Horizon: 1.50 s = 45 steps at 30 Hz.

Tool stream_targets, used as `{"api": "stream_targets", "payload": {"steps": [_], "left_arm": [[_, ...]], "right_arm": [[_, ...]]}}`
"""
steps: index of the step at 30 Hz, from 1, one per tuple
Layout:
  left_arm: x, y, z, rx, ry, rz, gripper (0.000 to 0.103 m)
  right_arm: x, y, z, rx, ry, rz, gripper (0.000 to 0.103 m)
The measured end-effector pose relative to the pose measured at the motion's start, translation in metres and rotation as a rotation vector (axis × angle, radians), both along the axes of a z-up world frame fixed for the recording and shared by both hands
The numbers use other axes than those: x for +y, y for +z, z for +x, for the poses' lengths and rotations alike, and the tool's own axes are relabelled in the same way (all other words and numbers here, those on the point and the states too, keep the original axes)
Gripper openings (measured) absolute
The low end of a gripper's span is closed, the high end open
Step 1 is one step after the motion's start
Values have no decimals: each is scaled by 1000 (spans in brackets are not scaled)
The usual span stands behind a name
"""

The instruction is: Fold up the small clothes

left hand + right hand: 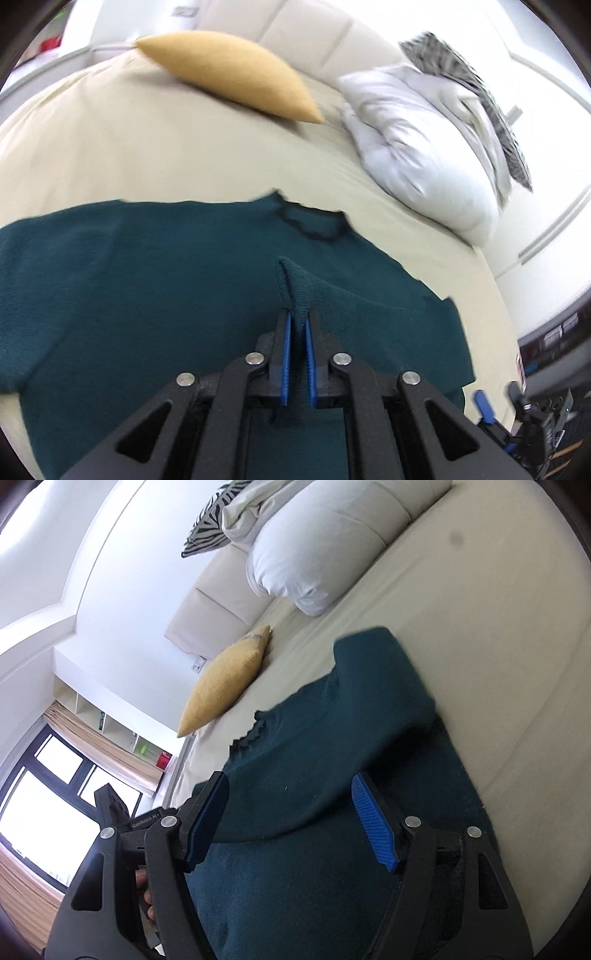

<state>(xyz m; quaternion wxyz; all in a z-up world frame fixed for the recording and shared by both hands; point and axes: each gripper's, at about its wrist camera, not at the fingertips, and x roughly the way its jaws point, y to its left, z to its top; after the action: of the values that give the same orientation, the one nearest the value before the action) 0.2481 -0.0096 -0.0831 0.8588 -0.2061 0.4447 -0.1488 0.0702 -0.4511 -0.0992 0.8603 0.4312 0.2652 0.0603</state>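
Note:
A dark teal knit sweater (147,280) lies spread on the cream bed sheet (110,147), its neckline at the far edge. My left gripper (296,317) is shut on a ribbed cuff or edge of the sweater (291,284), lifted into a fold above the body. In the right wrist view the sweater (332,757) lies under my right gripper (290,805), which is open, blue pads wide apart, just above the fabric. One sleeve lies folded over the body there.
A mustard cushion (229,74) and a white pillow (417,147) with a zebra-print cushion (461,85) lie at the headboard end. The right gripper shows at the bed's right edge (524,421). Window and shelves are beyond the bed (55,794).

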Motion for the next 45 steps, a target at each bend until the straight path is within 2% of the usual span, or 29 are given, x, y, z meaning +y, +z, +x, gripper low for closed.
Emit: {"api": "stream_targets", "payload": {"steps": [3, 5, 9, 11, 14, 17, 18, 20, 22, 23, 27, 29, 32, 34, 38, 42, 44, 45], "left_arm": [[10, -11, 4, 30, 10, -2, 8], [14, -16, 3, 33, 21, -12, 8], [15, -15, 5, 18, 37, -35, 8], [17, -14, 5, 8, 36, -32, 8], [20, -15, 7, 8, 41, -37, 8], [27, -20, 9, 14, 59, -40, 8], [29, -22, 10, 18, 62, -45, 8], [32, -28, 10, 33, 67, -51, 8], [31, -35, 9, 45, 67, -54, 8], [32, -37, 8, 46, 68, -56, 8], [32, -37, 5, 41, 57, -65, 8], [33, -37, 5, 37, 46, -62, 8], [35, -42, 5, 45, 44, -74, 8], [35, -44, 3, 44, 43, -78, 8], [35, -45, 3, 42, 38, -79, 8], [36, -46, 4, 43, 26, -78, 8], [36, -47, 5, 42, 20, -77, 8], [37, -47, 5, 40, 16, -75, 8]], "right_arm": [[-16, 5, 1, 6, -31, 52, 68], [-25, 2, 8, 62, -50, 77, 68], [-39, -23, 19, 187, -28, 212, 69], [-37, -36, 29, 215, -8, 262, 69], [-34, -49, 46, 250, -6, 270, 68], [-46, -49, 51, 212, -76, 239, 66], [-55, -48, 46, 196, -116, 227, 64], [-71, -61, 39, 169, -129, 317, 57], [-74, -71, 36, 182, -126, 320, 34], [-74, -73, 34, 183, -121, 314, 31], [-75, -66, 29, 193, -114, 327, 34], [-75, -51, 23, 204, -112, 280, 42], [-81, -22, 10, 191, -141, 169, 42], [-88, -8, 18, 196, -162, 100, 46], [-85, -1, 69, 251, -57, -60, 46], [-76, -19, 124, 354, 19, -188, 46], [-72, -29, 137, 382, 40, -245, 39], [-67, -30, 143, 396, 46, -323, 22]]}}
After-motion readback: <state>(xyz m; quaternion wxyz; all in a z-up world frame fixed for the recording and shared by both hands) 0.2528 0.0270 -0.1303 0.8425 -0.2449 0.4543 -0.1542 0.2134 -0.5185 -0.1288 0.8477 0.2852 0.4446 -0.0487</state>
